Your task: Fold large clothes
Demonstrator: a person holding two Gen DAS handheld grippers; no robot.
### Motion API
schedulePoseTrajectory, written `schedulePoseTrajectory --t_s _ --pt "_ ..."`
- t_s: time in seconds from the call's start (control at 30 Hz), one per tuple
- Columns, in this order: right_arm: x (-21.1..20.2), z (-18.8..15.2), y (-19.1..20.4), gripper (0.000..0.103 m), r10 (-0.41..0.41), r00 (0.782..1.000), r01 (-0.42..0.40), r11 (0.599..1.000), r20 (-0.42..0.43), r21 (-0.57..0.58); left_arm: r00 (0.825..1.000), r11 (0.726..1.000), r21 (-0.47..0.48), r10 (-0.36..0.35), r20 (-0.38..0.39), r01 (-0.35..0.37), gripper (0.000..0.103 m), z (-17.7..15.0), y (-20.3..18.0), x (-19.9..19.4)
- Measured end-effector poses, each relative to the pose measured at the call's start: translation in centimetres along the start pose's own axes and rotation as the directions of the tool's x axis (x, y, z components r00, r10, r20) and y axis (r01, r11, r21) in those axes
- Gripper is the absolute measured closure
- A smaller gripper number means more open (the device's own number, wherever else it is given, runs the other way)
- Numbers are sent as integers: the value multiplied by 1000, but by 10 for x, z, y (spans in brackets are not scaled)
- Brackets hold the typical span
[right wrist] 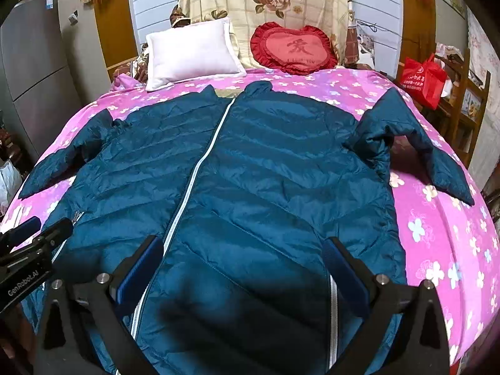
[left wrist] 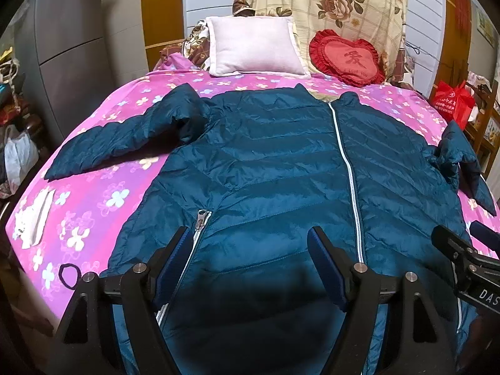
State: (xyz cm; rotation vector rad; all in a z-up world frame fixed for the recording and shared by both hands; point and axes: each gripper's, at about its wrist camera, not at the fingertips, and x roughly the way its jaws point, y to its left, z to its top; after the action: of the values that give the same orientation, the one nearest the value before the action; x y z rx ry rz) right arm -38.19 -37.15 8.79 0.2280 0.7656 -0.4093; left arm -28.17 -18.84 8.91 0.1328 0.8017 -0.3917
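Left wrist view
Jacket [left wrist: 281,162]: a big dark teal puffy jacket lies flat on the bed, front side up, collar at 12 o'clock, hem at 6 o'clock.
Zipper [left wrist: 347,168]: a pale line that runs down the jacket, a bit right of the middle.
Sleeves: one sticks out toward 9 o'clock, the other toward 3 o'clock.
Left gripper [left wrist: 250,234]: at 6 o'clock, its two fingers are wide apart, with nothing squeezed; the jacket hem lies under them.
Pocket zip [left wrist: 201,218]: just beside the left finger.
Hair tie [left wrist: 67,276]: a black ring on the sheet at 8 o'clock.
Pillow [left wrist: 254,47]: pale, at 12 o'clock.
Heart cushion [left wrist: 350,57]: red, just right of the pillow.

Right wrist view
Jacket [right wrist: 250,172]: the same jacket fills the middle, collar at 12 o'clock.
Right gripper [right wrist: 243,247]: at 6 o'clock, its fingers are wide apart over the hem, pinching nothing.
Left gripper [right wrist: 43,228]: pokes in at 9 o'clock.
Sheet [right wrist: 437,234]: pink with flowers, bare at 3 o'clock.
Red bag [right wrist: 423,78]: off the bed at 2 o'clock.
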Motion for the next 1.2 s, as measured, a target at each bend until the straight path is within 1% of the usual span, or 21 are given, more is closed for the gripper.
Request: schedulePoseTrajectory --t_s 0.17,0.27,0.33,0.43,0.73,1.2 --pt "2 2 0 0 -9 1000 9 1000 4 7 1000 1000 -7 -7 -2 7 46 0 -1 4" --pt "4 2 1 0 -3 1000 3 1000 -12 8 1000 1000 -6 -9 -1 9 46 1 -2 5" --pt "6 2 1 0 -13 1000 13 1000 -1 4 1000 1000 -7 -8 -1 8 46 1 -2 5" --pt "8 2 2 0 -19 1000 19 1000 -7 -2 1000 1000 -8 -11 -2 11 46 1 -2 5" --pt "15 8 2 0 -25 1000 25 1000 -1 1 1000 1000 -16 0 -3 0 46 4 -2 12" --pt "38 17 14 0 -20 999 20 1000 -24 -19 1000 999 -33 19 -8 -20 46 11 10 31"
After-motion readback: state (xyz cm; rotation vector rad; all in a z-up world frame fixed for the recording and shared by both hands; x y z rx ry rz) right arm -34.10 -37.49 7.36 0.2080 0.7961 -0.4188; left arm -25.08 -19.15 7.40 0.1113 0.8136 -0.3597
